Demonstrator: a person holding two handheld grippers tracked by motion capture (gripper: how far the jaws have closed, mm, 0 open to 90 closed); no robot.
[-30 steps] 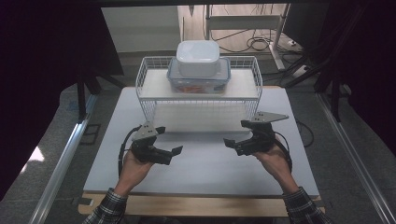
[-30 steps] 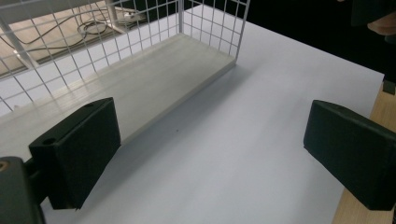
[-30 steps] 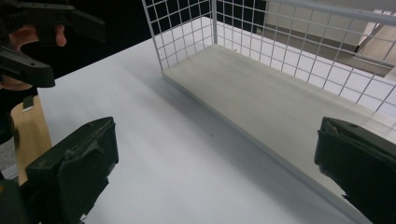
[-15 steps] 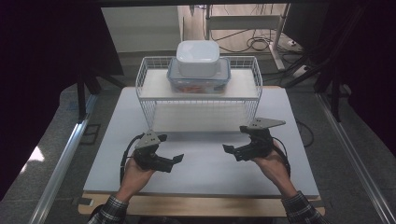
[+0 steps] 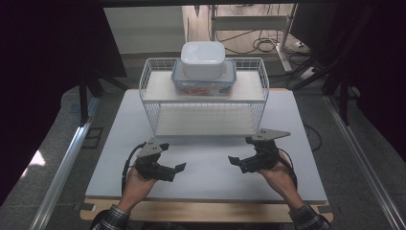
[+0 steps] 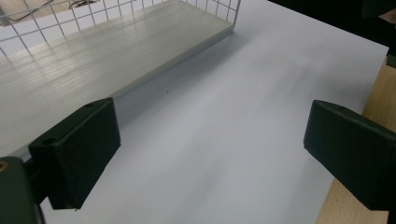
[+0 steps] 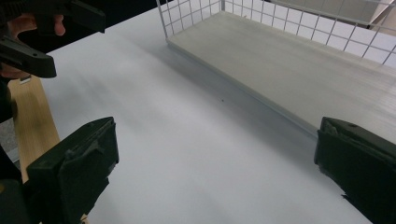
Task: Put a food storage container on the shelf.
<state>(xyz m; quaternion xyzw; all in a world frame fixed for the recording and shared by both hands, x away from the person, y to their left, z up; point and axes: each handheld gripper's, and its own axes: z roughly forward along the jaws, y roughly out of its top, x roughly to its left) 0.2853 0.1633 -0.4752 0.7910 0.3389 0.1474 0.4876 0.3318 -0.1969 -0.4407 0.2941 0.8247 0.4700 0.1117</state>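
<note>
Wire rack point(image 5: 203, 103) far centre, near shelf bare; left gripper point(image 5: 178, 167), right gripper point(image 5: 232, 160) near it, jaws apart, holding nothing.

Matt white table top point(image 5: 210, 158), white-coated wire rack point(image 5: 203, 98), matt black plastic jaws, pale wood-grain shelf board point(image 6: 102, 56)

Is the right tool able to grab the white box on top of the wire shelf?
Probably yes. The right tool is open and holds nothing, and the white box sits uncovered atop the clear container on the wire shelf, with nothing between them.
</note>
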